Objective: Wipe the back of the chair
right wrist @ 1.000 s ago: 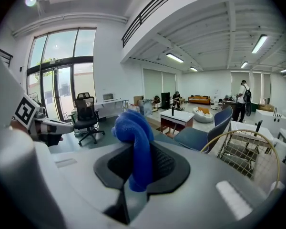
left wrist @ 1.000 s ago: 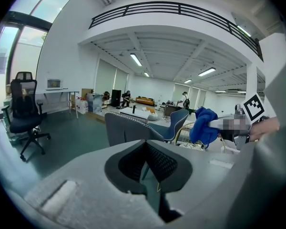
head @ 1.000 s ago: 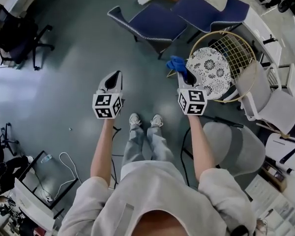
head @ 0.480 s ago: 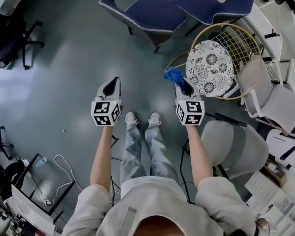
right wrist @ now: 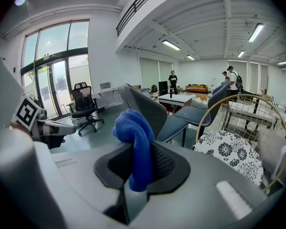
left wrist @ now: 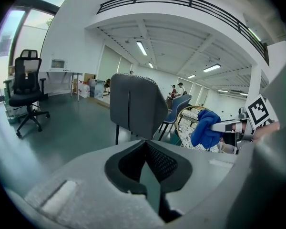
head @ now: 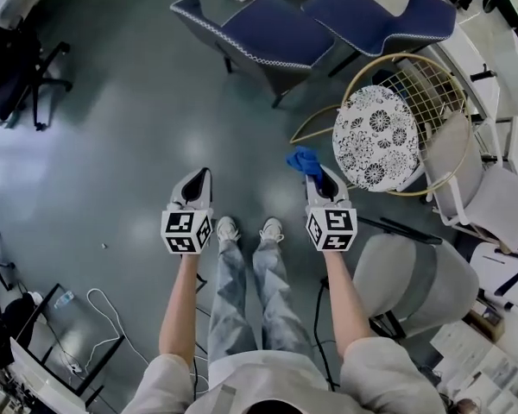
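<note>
**Cloth pinched in right tongs, chair back well ahead**

The right tongs (head: 318, 176) are pressed shut onto a blue cloth (head: 303, 159), which is pinched between the jaws and bunches out past their tips. The left tongs (head: 201, 178) are held side by side with them, well apart. Their jaws are pressed together with nothing between.

Both tongs are held out over a grey floor (head: 112, 145), just ahead of the person's shoes (head: 228, 229). A navy chair (head: 261, 34) is seen ahead of both tongs and well apart from them. In both gripper views its back is turned toward the jaws, and it is not touched by the cloth. A second navy chair (head: 375, 11) is set beyond it, to the right.

Ahead of the right tongs and to their right, near the cloth, a gold wire chair (head: 440, 102) with a flowered cushion (head: 375, 136) is placed. A pale grey chair (head: 410, 270) is found behind the right tongs, on their right.
</note>
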